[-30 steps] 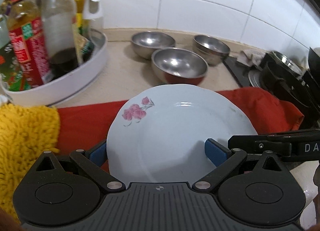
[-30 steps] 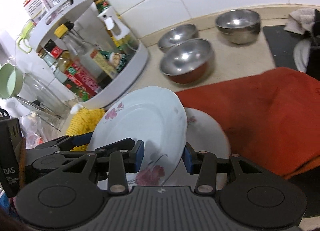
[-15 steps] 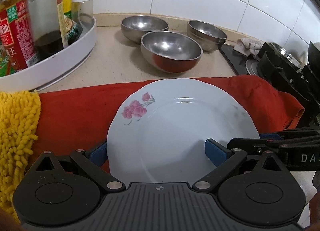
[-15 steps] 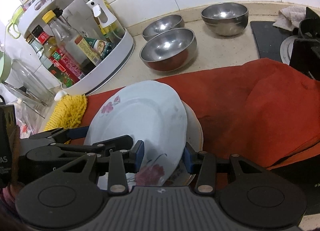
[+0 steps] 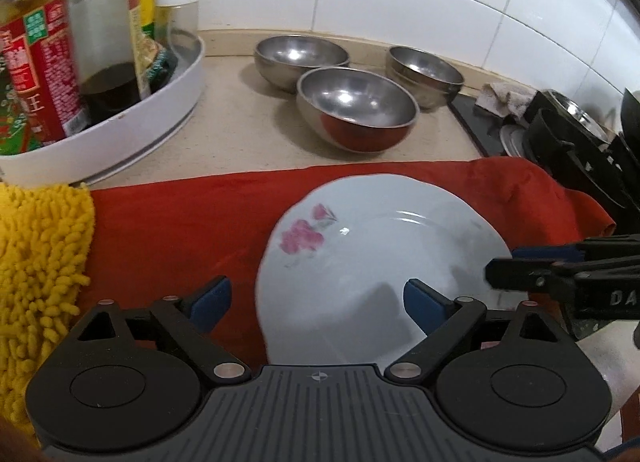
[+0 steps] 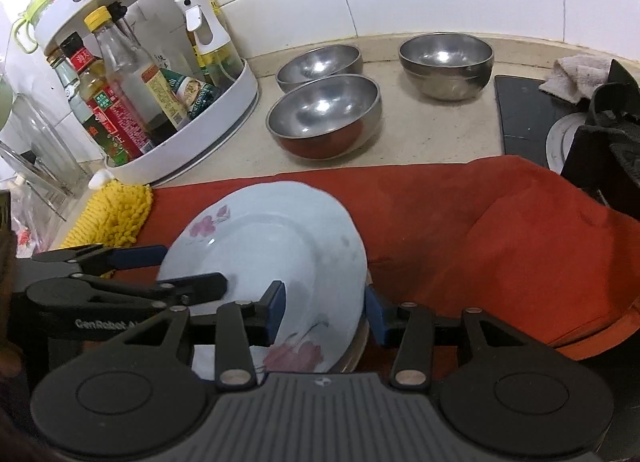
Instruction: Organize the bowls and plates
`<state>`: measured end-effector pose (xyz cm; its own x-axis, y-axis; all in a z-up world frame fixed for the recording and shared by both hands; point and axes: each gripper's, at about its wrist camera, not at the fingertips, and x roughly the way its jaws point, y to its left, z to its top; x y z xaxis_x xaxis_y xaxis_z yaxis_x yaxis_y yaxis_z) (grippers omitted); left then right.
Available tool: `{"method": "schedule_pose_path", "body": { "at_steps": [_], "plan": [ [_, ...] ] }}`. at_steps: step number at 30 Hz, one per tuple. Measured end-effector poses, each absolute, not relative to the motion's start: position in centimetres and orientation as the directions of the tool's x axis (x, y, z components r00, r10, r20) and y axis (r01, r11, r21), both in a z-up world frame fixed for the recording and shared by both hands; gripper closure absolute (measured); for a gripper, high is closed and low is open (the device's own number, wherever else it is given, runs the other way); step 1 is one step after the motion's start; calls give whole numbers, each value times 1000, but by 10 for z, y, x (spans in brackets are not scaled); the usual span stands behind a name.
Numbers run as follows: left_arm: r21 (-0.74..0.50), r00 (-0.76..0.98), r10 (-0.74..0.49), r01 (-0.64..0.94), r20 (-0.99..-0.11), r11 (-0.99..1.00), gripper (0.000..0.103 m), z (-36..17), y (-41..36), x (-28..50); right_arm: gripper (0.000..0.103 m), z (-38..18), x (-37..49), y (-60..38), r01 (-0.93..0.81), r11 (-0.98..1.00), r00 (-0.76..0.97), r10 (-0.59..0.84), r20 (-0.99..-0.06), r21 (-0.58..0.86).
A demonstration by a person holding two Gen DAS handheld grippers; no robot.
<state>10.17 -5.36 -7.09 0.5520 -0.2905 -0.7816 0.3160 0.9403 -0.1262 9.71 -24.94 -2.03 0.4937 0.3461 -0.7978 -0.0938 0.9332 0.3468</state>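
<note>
We see a white plate (image 5: 372, 262) with a pink flower print lying over a red cloth (image 5: 180, 222) near us on the surface (image 5: 240, 130). Our left claw (image 5: 316, 302) stands wide, and its jaws have just been closing a little; the plate's left part lies between them, the left finger (image 5: 210, 300) over bare cloth clear of the rim and the right finger (image 5: 424, 304) over the plate's face, neither pressing on it. Our right claw (image 6: 324, 312) is at a narrow setting astride the plate's right rim, its jaws having just eased open slightly; the left pad (image 6: 276, 312) lies over the plate's face and the right pad (image 6: 376, 316) sits just outside the rim, and we cannot tell for sure whether they pinch it. Under that rim the edge of something else (image 6: 356, 346) peeks out, too hidden to name. Farther back, three steel bowls stand empty and apart on the surface: a large one (image 6: 324, 116) nearest, one (image 6: 320, 66) behind it and one (image 6: 446, 64) at far right. At far left a white round rack (image 6: 192, 138) holds bottles (image 6: 120, 74) of sauce and oil plus a spray bottle (image 6: 204, 38). A yellow shaggy mat (image 5: 40, 262) lies left of the cloth.
</note>
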Motion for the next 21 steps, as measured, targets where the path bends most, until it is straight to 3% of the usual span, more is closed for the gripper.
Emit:
{"method": "schedule_pose_path", "body": {
  "at_steps": [9, 21],
  "plan": [
    [-100, 596, -252, 277, -762, 956, 6, -58, -53, 114, 62, 0, 115, -266, -125, 944, 580, 318, -750, 305],
    [-71, 637, -222, 254, -739, 965, 6, -34, -74, 161, 62, -5, 183, -285, -163, 931, 574, 360, -736, 327]
  ]
}}
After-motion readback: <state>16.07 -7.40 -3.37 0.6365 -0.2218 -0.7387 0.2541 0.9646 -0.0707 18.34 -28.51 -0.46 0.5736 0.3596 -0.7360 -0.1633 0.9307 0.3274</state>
